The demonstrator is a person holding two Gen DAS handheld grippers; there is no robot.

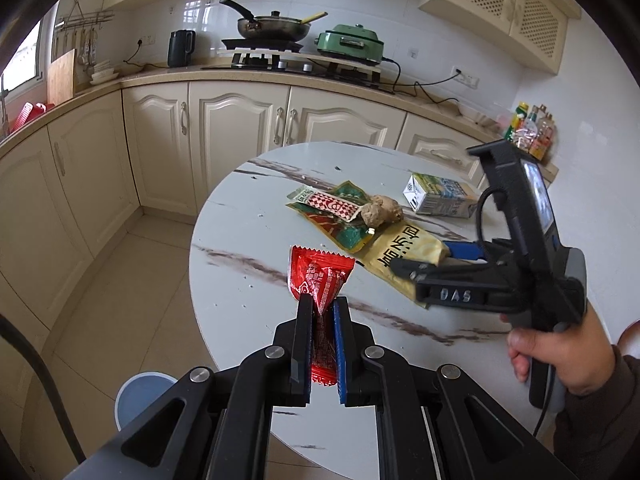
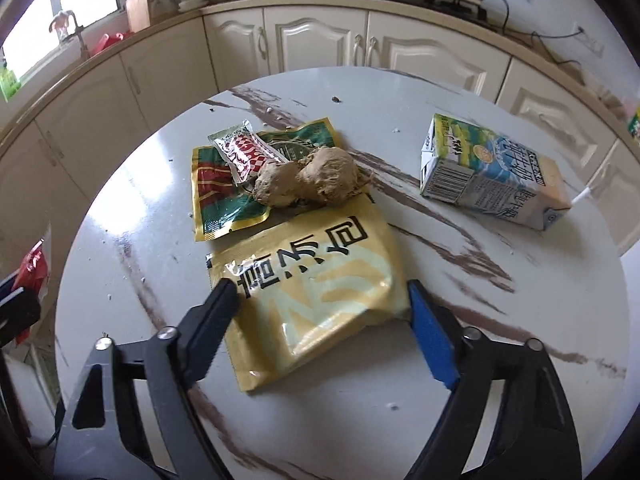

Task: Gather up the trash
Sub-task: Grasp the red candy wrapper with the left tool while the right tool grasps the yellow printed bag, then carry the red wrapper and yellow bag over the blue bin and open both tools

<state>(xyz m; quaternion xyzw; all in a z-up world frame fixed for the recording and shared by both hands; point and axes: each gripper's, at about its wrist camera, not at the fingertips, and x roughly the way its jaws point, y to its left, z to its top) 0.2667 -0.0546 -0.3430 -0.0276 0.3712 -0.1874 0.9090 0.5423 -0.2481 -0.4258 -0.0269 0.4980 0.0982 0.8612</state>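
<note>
trash lies scattered on the round marble-patterned tabletop (image 2: 520, 340), and one piece is already off it: a red foil wrapper (image 1: 320, 276) is pinched between the fingers of the left gripper (image 1: 322, 304), which are pressed together on its lower half while its crinkled upper part fans out above the tips, over the near edge of the tabletop. in the right wrist view the same wrapper shows as a red scrap at the far left edge. the right gripper (image 2: 322, 294) has its fingers spread wide apart, one black tip at the left edge and one blue pad at the right edge of a yellow snack bag (image 2: 316, 300) printed with large black characters; the bag lies flat and somewhat puffed, and the tips sit just beside its sides, though whether they touch it cannot be told. just beyond the bag, partly overlapped by it, lies a green and red packet (image 2: 224, 196) with a small red-and-white checkered sachet (image 2: 248, 148) resting on its upper part. a knobby piece of ginger (image 2: 312, 178) sits on the packet's right side, touching the sachet's end. well apart to the right, a milk carton (image 2: 492, 176) lies on its side with its barcode end facing the camera. below the tabletop's edge in the left wrist view, a blue-rimmed bin (image 1: 140, 396) stands on the tiled floor.
</note>
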